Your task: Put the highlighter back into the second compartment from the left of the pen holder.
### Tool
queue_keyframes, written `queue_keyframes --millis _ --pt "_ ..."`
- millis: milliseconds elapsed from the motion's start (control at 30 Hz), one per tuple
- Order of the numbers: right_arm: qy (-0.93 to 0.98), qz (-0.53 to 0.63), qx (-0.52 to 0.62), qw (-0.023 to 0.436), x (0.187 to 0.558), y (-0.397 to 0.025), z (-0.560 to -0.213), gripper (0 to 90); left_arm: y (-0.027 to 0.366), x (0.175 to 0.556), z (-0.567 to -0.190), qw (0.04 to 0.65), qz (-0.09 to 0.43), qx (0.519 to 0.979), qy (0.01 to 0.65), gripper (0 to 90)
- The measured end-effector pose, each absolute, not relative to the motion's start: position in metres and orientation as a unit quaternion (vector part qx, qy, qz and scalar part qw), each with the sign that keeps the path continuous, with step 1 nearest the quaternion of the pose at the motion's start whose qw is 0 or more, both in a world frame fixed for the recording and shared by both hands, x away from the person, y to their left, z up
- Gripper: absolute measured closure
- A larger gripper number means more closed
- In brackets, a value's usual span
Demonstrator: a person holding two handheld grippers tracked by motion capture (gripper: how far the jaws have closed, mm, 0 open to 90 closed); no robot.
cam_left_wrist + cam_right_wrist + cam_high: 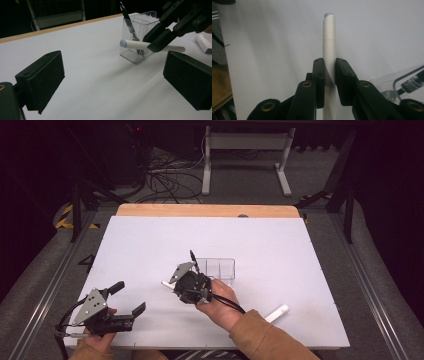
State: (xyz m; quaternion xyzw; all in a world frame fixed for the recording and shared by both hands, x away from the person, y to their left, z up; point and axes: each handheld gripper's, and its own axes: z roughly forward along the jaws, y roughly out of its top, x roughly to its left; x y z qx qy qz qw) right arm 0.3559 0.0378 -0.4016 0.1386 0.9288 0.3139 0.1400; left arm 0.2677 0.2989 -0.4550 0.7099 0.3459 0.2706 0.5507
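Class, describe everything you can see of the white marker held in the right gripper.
The white marker is a slim, smooth, plastic-looking cylinder with a pale blue tip and a seam below its cap. The right gripper clamps its middle between both black jaws. It is held roughly level above the white table, beside the clear box.

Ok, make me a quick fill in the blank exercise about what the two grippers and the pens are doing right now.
1. The right gripper is shut on a ____ pen.
2. The left gripper has its fingers ____ and holds nothing.
3. A black pen stands inside the clear ____.
4. Another white pen lies on the ____ by the person's right sleeve.

Missing words: white; open; container; table
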Motion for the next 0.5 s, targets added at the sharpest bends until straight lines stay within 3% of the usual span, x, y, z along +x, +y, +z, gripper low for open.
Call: queue_keyframes --millis 500 --pt "0.906 0.376 0.12 0.155 0.345 0.017 -0.379 78.6 0.299 0.269 -0.456 0.551 0.268 0.709 0.348 4.3"
